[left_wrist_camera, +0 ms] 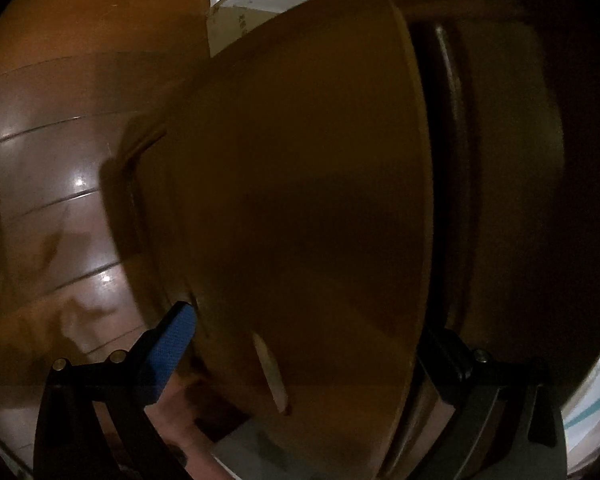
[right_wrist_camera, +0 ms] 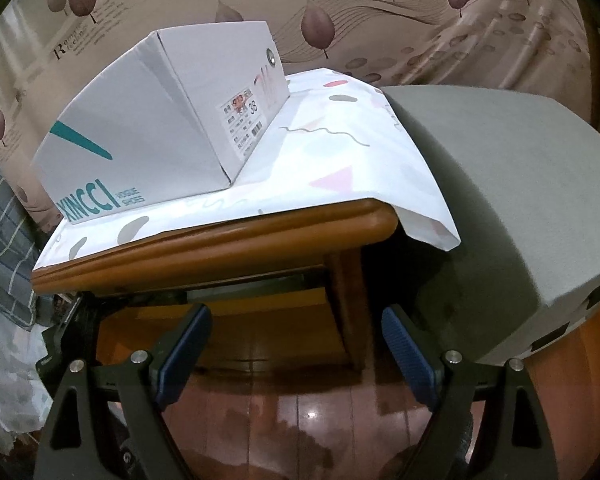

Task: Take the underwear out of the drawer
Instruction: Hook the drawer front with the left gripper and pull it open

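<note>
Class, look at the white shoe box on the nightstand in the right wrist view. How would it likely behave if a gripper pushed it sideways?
The shoe box looks like stiff cardboard with crisp edges, so it should probably keep its shape. It sits flat on a patterned paper sheet, so it may slide rather than tip, perhaps dragging the sheet, whose corner overhangs the wooden top.

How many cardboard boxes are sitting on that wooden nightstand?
1. A single white shoe box with teal lettering rests on the patterned cloth covering the nightstand, toward its left side. Anything behind the box would be hidden from view.
</note>
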A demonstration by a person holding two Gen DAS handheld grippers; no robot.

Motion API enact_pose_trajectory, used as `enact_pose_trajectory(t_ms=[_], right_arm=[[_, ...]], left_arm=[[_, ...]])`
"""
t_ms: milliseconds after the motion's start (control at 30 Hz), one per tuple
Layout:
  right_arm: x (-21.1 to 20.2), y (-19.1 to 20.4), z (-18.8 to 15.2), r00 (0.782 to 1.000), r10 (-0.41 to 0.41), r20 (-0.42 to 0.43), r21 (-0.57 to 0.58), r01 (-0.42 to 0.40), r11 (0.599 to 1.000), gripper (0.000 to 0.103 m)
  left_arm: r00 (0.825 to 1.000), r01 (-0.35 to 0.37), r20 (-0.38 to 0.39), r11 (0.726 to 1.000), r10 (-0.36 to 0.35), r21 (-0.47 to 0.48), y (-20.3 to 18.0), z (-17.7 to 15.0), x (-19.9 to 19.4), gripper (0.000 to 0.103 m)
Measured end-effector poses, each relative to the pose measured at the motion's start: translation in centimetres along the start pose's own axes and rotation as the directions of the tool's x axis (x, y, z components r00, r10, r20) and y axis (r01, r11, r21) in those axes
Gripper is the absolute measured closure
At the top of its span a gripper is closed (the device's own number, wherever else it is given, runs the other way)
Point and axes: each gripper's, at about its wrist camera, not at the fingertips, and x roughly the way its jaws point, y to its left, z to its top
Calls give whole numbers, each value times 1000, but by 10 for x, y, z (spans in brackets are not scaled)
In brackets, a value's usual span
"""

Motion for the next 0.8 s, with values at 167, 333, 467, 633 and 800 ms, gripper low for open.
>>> enact_pose_trajectory(t_ms=[167,333,467,633,800], right_arm=[[-6,1,4,999,-18,29,-12,18,1000,14],[-4,-2,6,999,-33,23,-1,33,999,14],[-2,-5,5,1000,-20,8,20,20,1000,14],[-6,-4,5,999,-22,24,8,22,1000,14],[-3,-5,4,999,-31,16,8,30,1000,14]], left_arm=[[999,-45,24,992,42,122,-2,-5,0,0],[996,-88,35,993,85,81,8,-12,-17,0],[986,-160,63,983,155,84,11,-19,-37,0],[975,-220,35,972,218,84,6,-9,-22,0],[978,-210,17,967,210,146,-2,-4,-14,0]])
